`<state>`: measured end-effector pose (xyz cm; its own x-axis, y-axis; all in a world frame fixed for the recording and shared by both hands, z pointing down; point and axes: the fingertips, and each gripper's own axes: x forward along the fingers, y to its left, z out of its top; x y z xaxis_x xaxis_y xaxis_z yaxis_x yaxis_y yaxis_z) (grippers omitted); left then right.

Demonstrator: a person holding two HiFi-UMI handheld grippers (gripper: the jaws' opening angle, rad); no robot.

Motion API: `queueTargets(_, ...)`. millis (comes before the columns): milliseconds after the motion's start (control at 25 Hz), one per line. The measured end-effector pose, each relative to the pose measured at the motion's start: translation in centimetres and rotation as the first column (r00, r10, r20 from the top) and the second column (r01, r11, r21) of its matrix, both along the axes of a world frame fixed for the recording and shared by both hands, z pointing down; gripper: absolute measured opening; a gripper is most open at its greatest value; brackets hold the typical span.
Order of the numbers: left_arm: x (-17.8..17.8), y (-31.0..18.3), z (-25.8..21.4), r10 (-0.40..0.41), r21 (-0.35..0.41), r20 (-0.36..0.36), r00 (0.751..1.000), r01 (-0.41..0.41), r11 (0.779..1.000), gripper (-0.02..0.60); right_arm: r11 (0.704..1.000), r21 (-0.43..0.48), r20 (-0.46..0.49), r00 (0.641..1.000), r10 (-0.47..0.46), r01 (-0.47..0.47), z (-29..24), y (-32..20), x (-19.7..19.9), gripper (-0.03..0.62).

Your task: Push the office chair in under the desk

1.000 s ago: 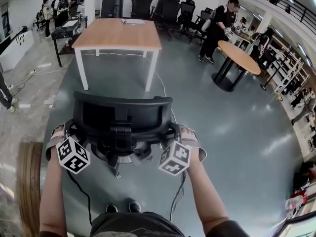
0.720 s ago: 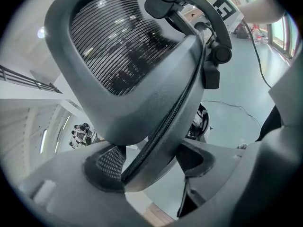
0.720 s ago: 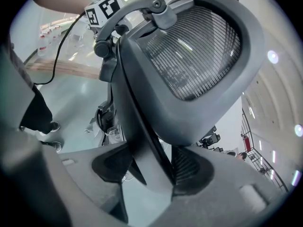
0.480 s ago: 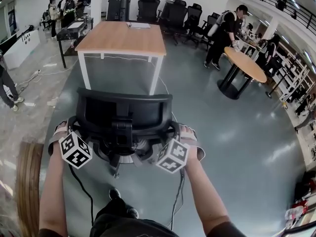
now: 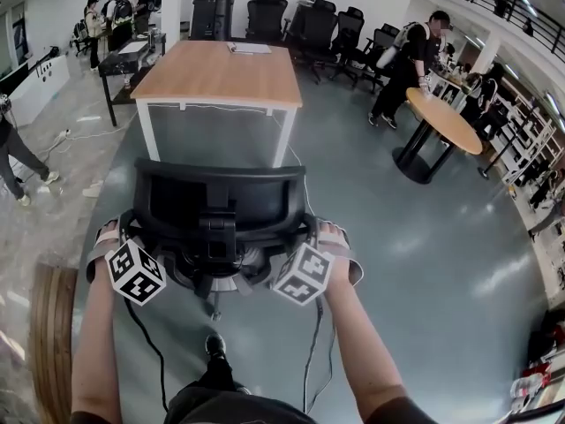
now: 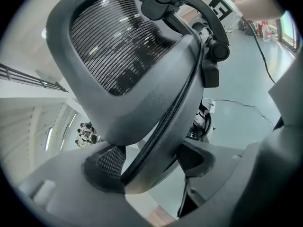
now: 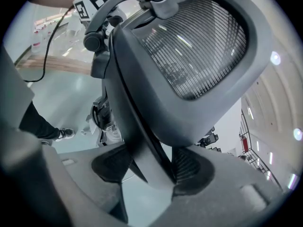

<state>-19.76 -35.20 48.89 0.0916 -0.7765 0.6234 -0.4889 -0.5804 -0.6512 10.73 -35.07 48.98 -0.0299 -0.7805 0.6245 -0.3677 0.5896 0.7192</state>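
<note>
Big open office space with a shiny grey floor (image 5: 424, 263), a row of spare black chairs (image 5: 300, 20) along the far wall and a few people standing around at the edges. Off to the right sits a round wooden table on a black pedestal (image 5: 441, 113).

Dead centre is the black mesh-back office chair (image 5: 221, 203), its back turned to the person. It stands on the floor short of the wooden-topped desk with white legs (image 5: 221, 71). So the chair's clearly out from under the desk, with bare floor between the two, and roughly lined up with the desk's near edge.

The left gripper (image 5: 132, 230) is clamped on the left side edge of the backrest frame. Its own view shows the plastic rim wedged between the pads (image 6: 102, 162). The right gripper (image 5: 309, 232) does the same on the right edge, jaws fairly wide apart but pressing the rim from both sides. Both forearms reach straight ahead, marker cubes facing up.
</note>
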Motion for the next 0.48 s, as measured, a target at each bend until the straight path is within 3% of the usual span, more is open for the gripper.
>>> queueTargets(480,-0.6,-5.8,1.0,0.017,0.083,0.032,0.999,-0.02,0.996,0.356,0.997,-0.047,-0.012,0.999,0.052,-0.052,1.5,-5.6,-0.3,0.247)
